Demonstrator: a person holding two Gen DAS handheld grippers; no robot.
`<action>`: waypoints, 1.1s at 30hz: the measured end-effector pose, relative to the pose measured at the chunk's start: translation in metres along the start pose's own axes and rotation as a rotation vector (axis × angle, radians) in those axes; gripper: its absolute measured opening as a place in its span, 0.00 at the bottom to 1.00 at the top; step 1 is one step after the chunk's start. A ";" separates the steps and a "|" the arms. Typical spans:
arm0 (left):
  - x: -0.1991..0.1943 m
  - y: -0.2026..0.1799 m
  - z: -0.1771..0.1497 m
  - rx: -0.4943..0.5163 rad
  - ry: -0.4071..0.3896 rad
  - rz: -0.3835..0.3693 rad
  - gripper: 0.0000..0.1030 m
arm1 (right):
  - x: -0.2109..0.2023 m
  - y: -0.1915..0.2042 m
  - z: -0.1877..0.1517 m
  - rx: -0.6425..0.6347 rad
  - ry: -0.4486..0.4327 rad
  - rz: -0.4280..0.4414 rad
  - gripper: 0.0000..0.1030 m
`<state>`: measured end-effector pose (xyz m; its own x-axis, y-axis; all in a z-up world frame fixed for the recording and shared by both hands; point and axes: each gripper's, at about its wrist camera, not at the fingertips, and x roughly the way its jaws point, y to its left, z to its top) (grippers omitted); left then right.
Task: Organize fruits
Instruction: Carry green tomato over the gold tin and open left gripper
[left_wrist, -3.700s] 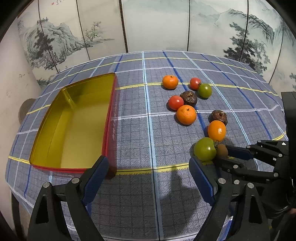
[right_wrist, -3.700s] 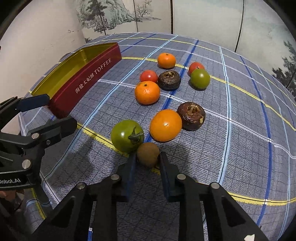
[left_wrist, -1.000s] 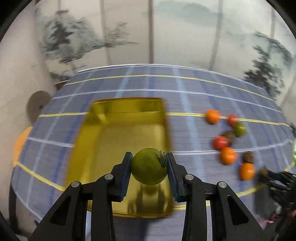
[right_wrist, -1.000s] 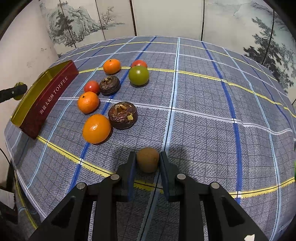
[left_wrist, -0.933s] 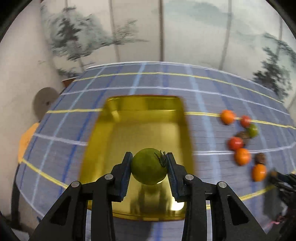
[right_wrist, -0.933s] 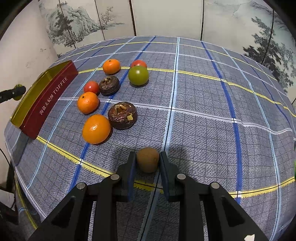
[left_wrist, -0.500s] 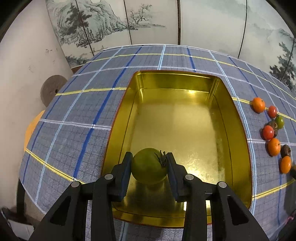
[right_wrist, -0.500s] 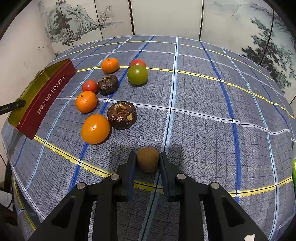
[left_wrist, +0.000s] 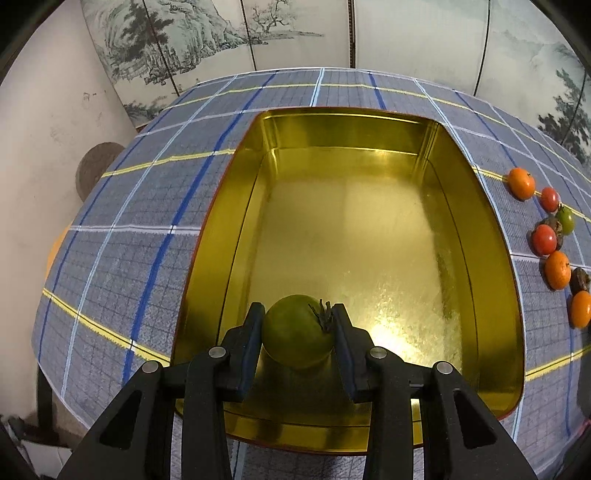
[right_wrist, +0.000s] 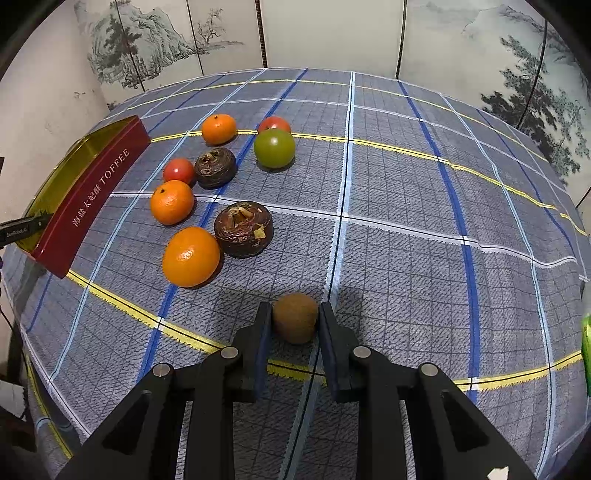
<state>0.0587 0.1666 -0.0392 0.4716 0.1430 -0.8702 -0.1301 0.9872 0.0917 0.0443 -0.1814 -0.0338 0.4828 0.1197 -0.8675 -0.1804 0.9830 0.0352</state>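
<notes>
Landmark: gold tin (left_wrist: 476, 229), red outside, sitting on the checked cloth (right_wrist: 406, 206).
Left gripper (left_wrist: 298, 334): clamping a green tomato (left_wrist: 297, 336), hanging it over the near end of the tin, inside the rim; touching the floor or not, cannot tell.
Right gripper (right_wrist: 294, 324): pinching a small brown fruit (right_wrist: 295, 322), well away from the tin, out over the cloth.
Tin contents: nothing lying loose in it.
Loose fruit: waiting in a cluster beside the tin's long wall: three oranges (right_wrist: 191, 256), two red tomatoes (right_wrist: 178, 170), a second green tomato (right_wrist: 274, 148), two dark brown fruits (right_wrist: 243, 228).
Progress: looking early; no fruit delivered, two in hand, eight waiting.
</notes>
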 end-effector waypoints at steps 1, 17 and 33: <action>0.001 0.000 -0.001 -0.003 0.003 0.000 0.37 | 0.000 0.000 0.000 0.000 -0.001 0.000 0.22; 0.000 -0.005 -0.009 0.013 0.006 0.006 0.37 | -0.021 0.028 0.028 -0.057 -0.068 0.026 0.22; -0.005 -0.002 -0.006 -0.029 -0.027 -0.048 0.57 | -0.013 0.111 0.064 -0.181 -0.089 0.188 0.22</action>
<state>0.0514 0.1633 -0.0376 0.5011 0.0974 -0.8599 -0.1314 0.9907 0.0356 0.0732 -0.0653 0.0135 0.4986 0.3173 -0.8067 -0.4204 0.9023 0.0951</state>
